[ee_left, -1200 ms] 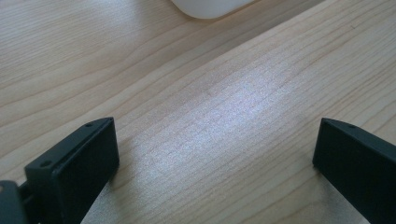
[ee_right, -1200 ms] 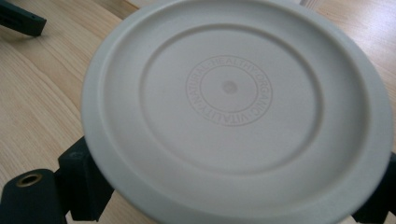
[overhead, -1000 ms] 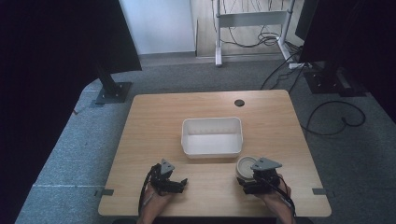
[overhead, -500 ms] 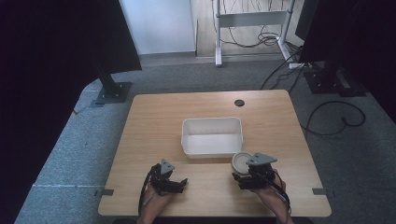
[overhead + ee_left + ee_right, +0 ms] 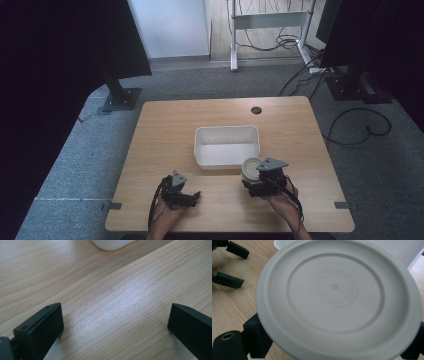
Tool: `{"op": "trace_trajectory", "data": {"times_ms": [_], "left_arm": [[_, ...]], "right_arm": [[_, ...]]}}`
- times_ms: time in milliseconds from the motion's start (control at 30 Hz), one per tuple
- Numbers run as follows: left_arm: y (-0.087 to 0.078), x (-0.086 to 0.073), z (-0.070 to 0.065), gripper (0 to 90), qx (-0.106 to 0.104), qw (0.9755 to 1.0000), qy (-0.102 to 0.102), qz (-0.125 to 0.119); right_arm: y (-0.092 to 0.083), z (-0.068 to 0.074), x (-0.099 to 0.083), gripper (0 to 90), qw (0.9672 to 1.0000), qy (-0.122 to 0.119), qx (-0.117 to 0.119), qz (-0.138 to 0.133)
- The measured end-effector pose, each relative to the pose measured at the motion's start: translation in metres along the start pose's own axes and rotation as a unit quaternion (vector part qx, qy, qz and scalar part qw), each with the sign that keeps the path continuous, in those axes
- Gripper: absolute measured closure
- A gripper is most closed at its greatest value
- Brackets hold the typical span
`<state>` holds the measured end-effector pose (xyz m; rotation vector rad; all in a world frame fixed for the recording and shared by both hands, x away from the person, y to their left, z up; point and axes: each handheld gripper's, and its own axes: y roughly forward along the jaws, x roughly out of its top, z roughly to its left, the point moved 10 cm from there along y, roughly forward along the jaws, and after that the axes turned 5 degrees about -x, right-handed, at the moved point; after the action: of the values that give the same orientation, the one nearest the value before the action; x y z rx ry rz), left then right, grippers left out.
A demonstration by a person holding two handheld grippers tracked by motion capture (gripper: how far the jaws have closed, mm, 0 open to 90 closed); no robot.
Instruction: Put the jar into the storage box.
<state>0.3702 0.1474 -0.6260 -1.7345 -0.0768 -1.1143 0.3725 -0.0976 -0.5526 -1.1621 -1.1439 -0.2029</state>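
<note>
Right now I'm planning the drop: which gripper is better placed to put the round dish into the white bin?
Right gripper: its fingers grip the dish beside the bin. Left gripper is open, empty.

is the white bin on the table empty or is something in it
Empty. In the high view the white bin shows only its bare white floor and walls; the round beige dish sits outside it, held in the right tool.

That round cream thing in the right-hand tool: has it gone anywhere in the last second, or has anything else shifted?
The right gripper, shut on the round cream dish, has carried it leftward along the white bin's near wall. The left gripper stayed open over bare table, and the bin kept its place.
</note>
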Motion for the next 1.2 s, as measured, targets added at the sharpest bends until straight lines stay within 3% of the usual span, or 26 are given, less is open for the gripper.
{"op": "trace_trajectory", "data": {"times_ms": [1200], "left_arm": [[0.0,0.0,0.0,0.0,0.0,1.0,0.001,0.0]], "right_arm": [[0.038,0.004,0.045,9.7,0.9999,-0.005,-0.004,-0.01]]}}
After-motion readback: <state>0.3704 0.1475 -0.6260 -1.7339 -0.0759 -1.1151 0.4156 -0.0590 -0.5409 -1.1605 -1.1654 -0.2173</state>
